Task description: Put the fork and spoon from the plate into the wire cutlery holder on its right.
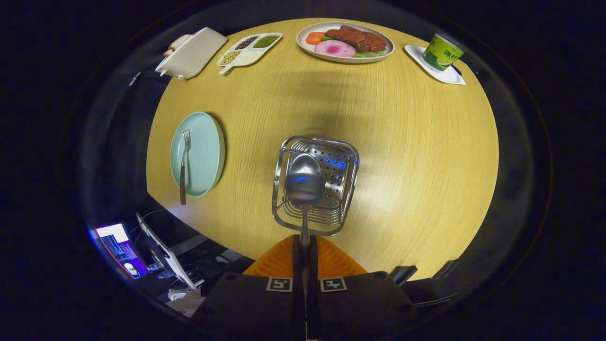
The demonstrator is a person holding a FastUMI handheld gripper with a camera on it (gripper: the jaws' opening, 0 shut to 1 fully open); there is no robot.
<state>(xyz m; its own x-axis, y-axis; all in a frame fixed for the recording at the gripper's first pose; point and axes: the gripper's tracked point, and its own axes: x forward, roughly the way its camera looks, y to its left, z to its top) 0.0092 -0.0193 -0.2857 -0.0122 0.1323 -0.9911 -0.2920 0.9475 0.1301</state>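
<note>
We see the gripper [305, 246] at the bottom centre of the frame, its fingers pressed nearly together on the thin handle of the spoon [305, 182]; the spoon's bowl stands out ahead of the fingertips, over the open top of the wire cutlery holder [284, 161], which sits in the middle of the frame on the round wooden table [416, 156]; we cannot tell whether the bowl touches the holder; at centre left lies the pale green plate [206, 151], with the fork [184, 163] resting on it, tines up-frame and handle reaching past the plate's lower rim; along the top of the frame we make out a divided tray [248, 49], a platter of food [345, 41] and a green cup [441, 52] on a white saucer
</note>
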